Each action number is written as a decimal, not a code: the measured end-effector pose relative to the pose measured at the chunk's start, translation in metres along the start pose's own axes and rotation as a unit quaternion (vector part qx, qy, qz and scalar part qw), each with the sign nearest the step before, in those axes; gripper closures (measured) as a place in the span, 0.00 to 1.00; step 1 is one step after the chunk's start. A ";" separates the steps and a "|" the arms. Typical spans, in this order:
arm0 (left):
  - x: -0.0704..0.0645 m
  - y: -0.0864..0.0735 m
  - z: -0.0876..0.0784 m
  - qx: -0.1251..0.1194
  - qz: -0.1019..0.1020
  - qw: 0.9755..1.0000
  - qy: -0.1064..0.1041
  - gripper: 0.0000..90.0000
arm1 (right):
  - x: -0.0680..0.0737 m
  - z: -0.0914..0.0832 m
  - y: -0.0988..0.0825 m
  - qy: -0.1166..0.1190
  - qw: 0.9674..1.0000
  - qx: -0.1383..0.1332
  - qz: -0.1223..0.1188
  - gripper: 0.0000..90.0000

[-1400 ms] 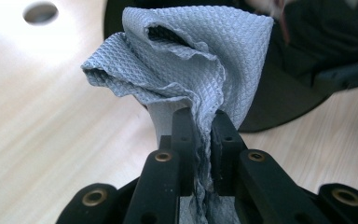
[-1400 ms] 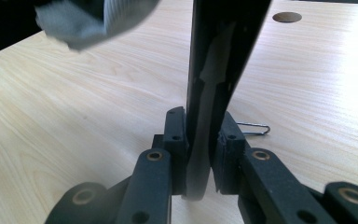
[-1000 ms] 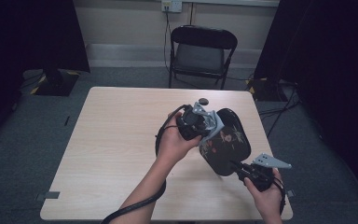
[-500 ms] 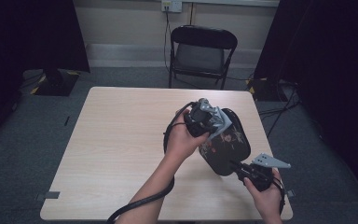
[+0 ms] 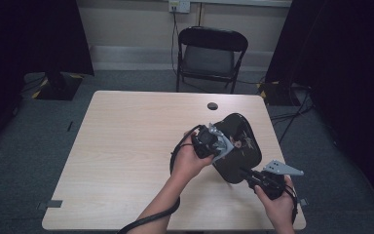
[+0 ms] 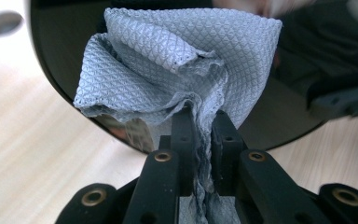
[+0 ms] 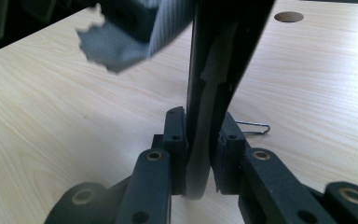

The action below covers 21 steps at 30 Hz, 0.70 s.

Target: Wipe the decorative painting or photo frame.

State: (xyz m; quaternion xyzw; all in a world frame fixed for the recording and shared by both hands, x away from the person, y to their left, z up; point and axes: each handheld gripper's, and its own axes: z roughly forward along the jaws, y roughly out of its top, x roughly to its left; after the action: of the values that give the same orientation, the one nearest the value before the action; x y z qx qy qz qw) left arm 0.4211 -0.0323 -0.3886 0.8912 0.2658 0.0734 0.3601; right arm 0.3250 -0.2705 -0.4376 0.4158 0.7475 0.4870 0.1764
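While the right gripper (image 5: 246, 172) clamps the near edge of a glossy black oval panel (image 5: 238, 146) and props it tilted off the surface (image 5: 126, 146), the left gripper (image 5: 219, 146) brings a bunched grey cloth (image 6: 177, 70) onto the panel's shiny face, so the step in hand reads as wiping or polishing. Left jaws are together, pinched on a fold of the cloth, which fans out ahead of them in the left gripper view and looks pressed to, or just at, the dark face; actual contact is hard to confirm. Right jaws are clamped on the panel's thin rim (image 7: 203, 140), edge-on in the right gripper view, with the cloth (image 7: 121, 42) hanging at top left. The panel sits at the right half of the surface, between both hands, its far end near the round cable hole (image 5: 212, 106). What it is exactly can't be told; there is a small print on its face. A bent wire clip (image 7: 254, 127) lies on the surface just beyond the right jaws. Next move, as a guess: sweep the cloth across the face with steady light pressure while the right grip stays firm so the panel doesn't pivot or slip, and keep the hard jaw tips off the gloss so nothing but fabric rubs it.
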 end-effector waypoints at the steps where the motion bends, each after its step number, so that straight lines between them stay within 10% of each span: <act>1: 0.000 -0.004 0.003 0.004 -0.001 1.000 -0.002 0.91 | 0.000 0.000 0.000 0.000 1.000 0.000 0.000 0.87; 21: -0.007 -0.042 0.041 0.067 0.002 0.998 -0.020 0.91 | 0.001 0.000 0.000 -0.001 1.000 0.001 -0.001 0.87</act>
State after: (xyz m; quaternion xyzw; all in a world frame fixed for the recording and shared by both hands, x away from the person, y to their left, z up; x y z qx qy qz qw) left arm 0.4108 -0.0357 -0.4471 0.9153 0.2607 0.0385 0.3047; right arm 0.3244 -0.2701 -0.4379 0.4157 0.7480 0.4860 0.1774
